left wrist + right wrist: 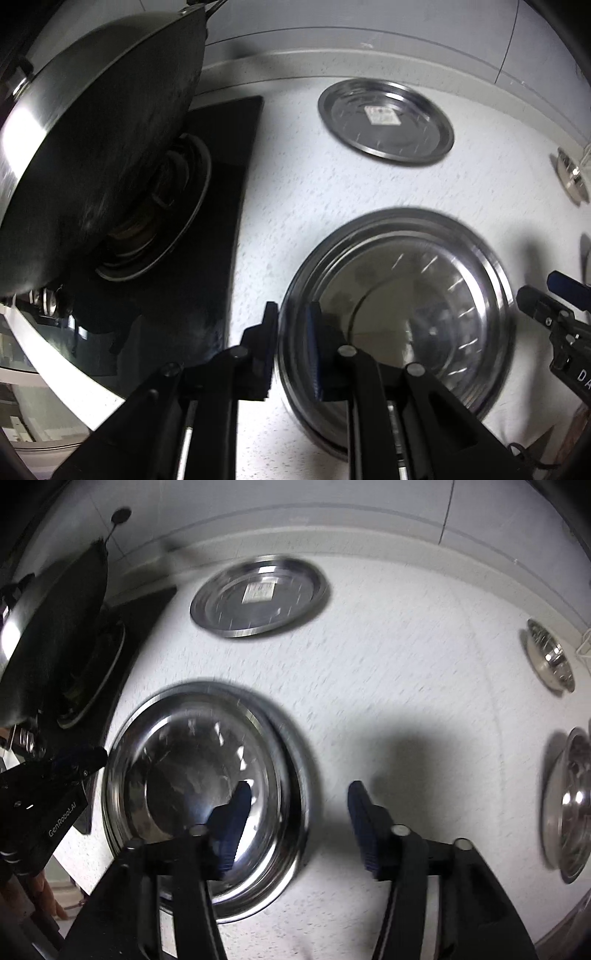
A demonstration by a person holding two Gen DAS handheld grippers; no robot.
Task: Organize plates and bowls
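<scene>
A large steel bowl sits in a steel plate on the white speckled counter. My left gripper straddles the bowl's left rim, jaws narrow, one finger inside and one outside. It also shows in the right wrist view. My right gripper is open, its left finger over the bowl's right side and its right finger over bare counter; it shows at the right edge of the left wrist view. A flat steel plate with a sticker lies further back.
A black wok sits on the gas stove to the left. Two small steel bowls lie at the right. The tiled wall runs along the back of the counter.
</scene>
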